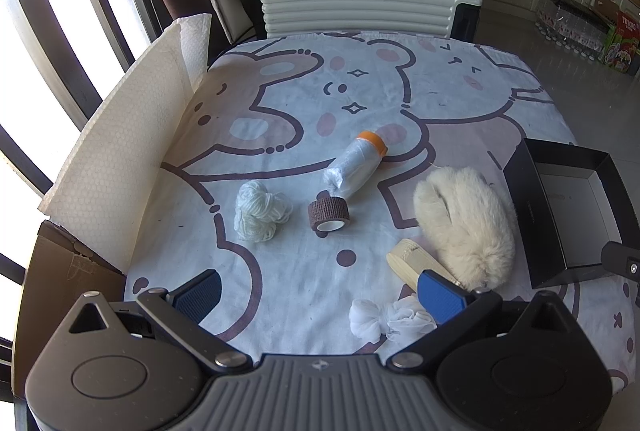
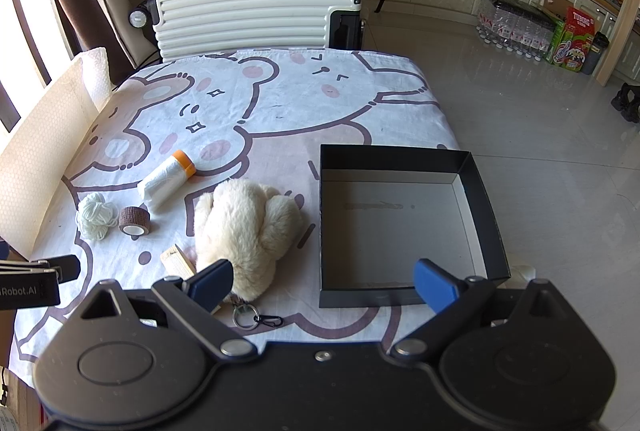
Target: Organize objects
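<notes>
the desk, covered in a bear-print cloth, spreads out ahead of both tongs, and nothing on it looks sorted yet. the black box sits just ahead of the right tongs, slightly to their right, and its pale floor is bare, so the organizing seems to be at its very start. the fluffy cream plush, with a key ring at its near end, lies just beyond the left finger of the right tongs, beside the box but apart from it. further off to their left rests the plastic-wrapped roll with an orange cap, on its side, its near end touching or almost touching the brown tape roll. the wad of white yarn lies near the tape, ahead of the left tongs. a small wooden block sits just past the right finger of the left tongs, against the plush, and a white mesh bundle lies between their fingers, close in. both tongs stand spread wide with nothing gripped. by my reading all six items are left to move into the box.
</notes>
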`<state>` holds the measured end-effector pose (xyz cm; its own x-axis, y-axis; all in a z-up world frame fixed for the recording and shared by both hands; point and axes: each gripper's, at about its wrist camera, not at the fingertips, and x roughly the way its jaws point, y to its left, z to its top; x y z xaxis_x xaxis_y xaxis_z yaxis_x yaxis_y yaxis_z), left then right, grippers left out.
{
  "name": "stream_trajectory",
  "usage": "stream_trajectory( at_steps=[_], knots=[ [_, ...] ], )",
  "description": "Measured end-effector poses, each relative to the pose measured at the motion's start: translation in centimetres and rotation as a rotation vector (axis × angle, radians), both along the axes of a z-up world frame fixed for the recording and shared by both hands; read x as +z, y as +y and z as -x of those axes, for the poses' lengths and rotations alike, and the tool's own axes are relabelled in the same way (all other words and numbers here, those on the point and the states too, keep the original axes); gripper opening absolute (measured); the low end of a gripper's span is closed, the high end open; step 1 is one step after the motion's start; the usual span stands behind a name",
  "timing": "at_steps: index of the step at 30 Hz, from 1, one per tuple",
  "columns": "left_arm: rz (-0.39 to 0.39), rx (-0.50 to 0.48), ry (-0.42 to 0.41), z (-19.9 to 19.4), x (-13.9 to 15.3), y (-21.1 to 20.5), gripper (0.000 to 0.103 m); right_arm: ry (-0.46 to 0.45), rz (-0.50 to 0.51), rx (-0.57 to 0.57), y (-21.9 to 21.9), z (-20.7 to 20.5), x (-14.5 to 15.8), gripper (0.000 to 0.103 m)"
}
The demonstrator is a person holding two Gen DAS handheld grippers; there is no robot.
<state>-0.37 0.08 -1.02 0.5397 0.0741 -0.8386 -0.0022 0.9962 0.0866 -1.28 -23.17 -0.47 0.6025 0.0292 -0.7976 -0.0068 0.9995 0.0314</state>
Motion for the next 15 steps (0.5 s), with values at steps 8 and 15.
stream_trajectory(
  at_steps=[8,15],
  knots=[
    [0.001,0.003,-0.014,0.2,0.1,0.0,0.103,-0.006,0.0,-0.001,-0.3,0.1,0.3,0.098],
    [-0.032,-0.01,-0.076,0.4,1.3,-0.2,0.103,-0.055,0.005,0.011,0.1,0.1,1.0,0.098]
  ],
)
